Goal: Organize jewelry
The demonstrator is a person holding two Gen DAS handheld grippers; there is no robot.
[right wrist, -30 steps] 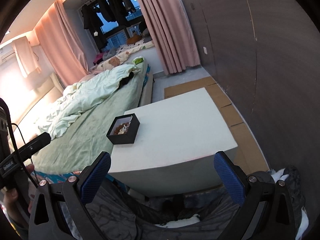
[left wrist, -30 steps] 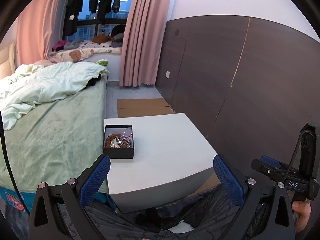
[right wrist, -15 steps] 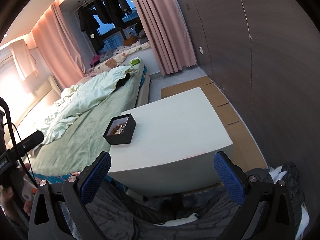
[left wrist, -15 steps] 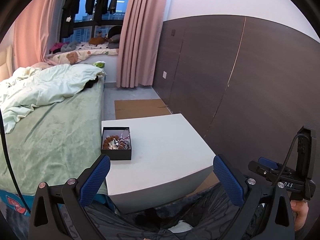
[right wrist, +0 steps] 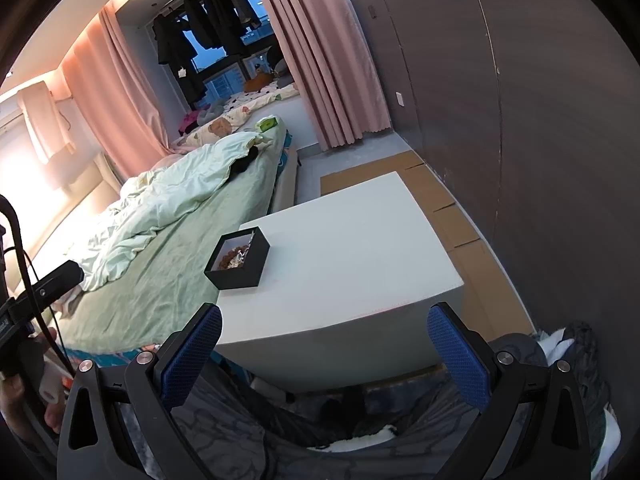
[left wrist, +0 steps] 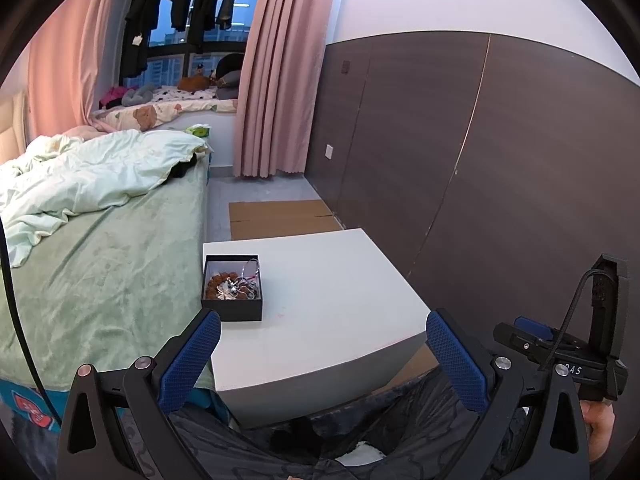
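So both grippers are hanging back off the near edge of the white table, jaws spread wide, nothing in either. The left gripper and right gripper are both sitting well apart from the little black box, which is resting at the table's left side by the bed. Jewelry is lying tangled inside it, brown beads plus something silvery.
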